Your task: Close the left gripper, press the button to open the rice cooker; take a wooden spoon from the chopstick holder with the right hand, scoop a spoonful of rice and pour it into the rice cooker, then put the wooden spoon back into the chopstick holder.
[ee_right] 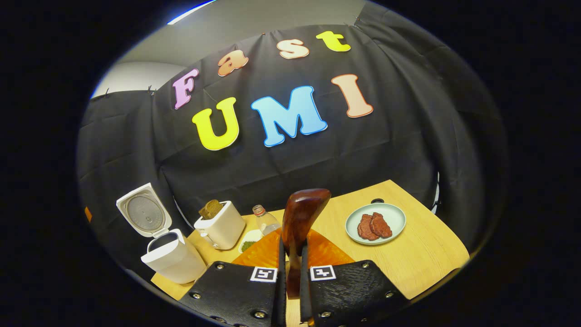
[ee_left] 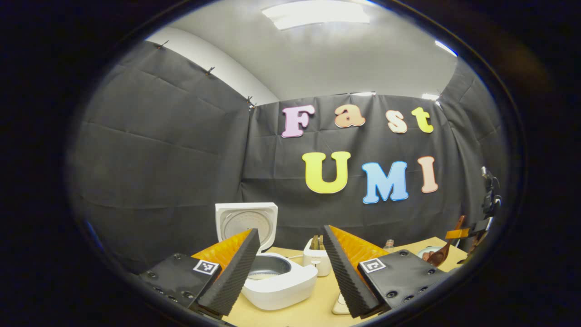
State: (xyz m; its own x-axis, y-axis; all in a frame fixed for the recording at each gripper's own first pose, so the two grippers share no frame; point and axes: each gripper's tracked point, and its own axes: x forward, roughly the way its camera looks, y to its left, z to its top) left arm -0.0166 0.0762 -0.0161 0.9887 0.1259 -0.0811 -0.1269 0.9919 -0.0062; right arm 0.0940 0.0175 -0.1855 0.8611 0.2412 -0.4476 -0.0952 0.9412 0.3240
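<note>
Your right gripper (ee_right: 290,272) sat nearest the lens, its fingers clamped on the wooden spoon (ee_right: 302,222), which stood upright with the bowl raised above the table (ee_right: 431,254). With the cooker (ee_right: 170,254) already open at far left, lid (ee_right: 143,215) tipped back, you seemed between taking the spoon and scooping; where the rice sat I could not tell, and the next move called for dipping the bowl into it level. Your left gripper (ee_left: 286,268) hung idle with jaws wide, framing the open cooker (ee_left: 277,279) just beyond.
</note>
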